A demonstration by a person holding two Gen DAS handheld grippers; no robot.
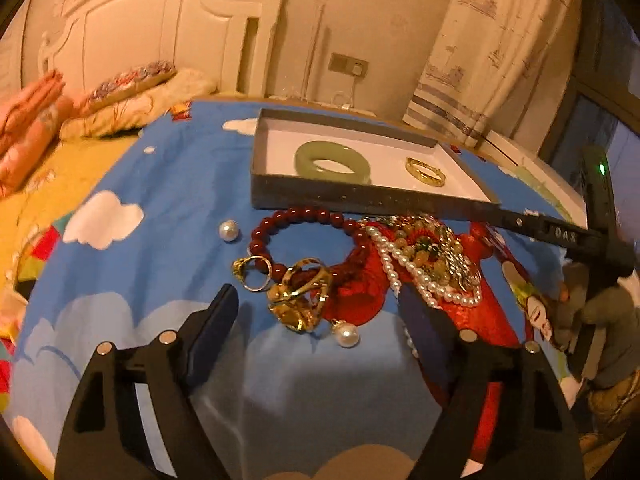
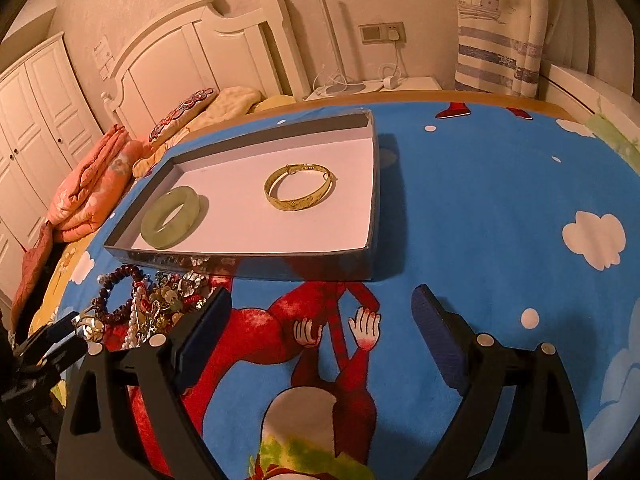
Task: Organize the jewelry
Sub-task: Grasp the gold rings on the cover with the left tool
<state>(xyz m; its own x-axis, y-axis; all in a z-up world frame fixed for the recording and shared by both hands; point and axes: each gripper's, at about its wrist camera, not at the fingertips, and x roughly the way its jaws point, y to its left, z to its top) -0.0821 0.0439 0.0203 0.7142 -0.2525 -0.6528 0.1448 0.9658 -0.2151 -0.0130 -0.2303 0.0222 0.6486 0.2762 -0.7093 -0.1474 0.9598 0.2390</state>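
On the blue cartoon bedspread [image 2: 480, 208] we hold both tools unclenched: our left gripper [image 1: 316, 312] brackets a gold tangle [image 1: 300, 296] without pressing it, our right gripper [image 2: 320, 320] is empty. A jade bangle [image 2: 171, 216] and gold bangle [image 2: 300, 190] lie apart inside the shallow box [image 2: 280, 266].

Place: a bedroom in a home.
Bed [image 2: 480, 200]: covered by a blue cartoon sheet with white clouds; the landmark.
Headboard [image 2: 200, 48]: white panelled wood, at the bed's far end.
Bedding: a folded orange quilt [image 2: 92, 188] and pillows [image 2: 224, 104] just before the headboard.
Wardrobe [image 2: 36, 120]: white doors, left of the headboard.
Curtain [image 2: 496, 32]: ship-printed, right of the headboard.
Wall socket [image 2: 382, 32]: between headboard and curtain.
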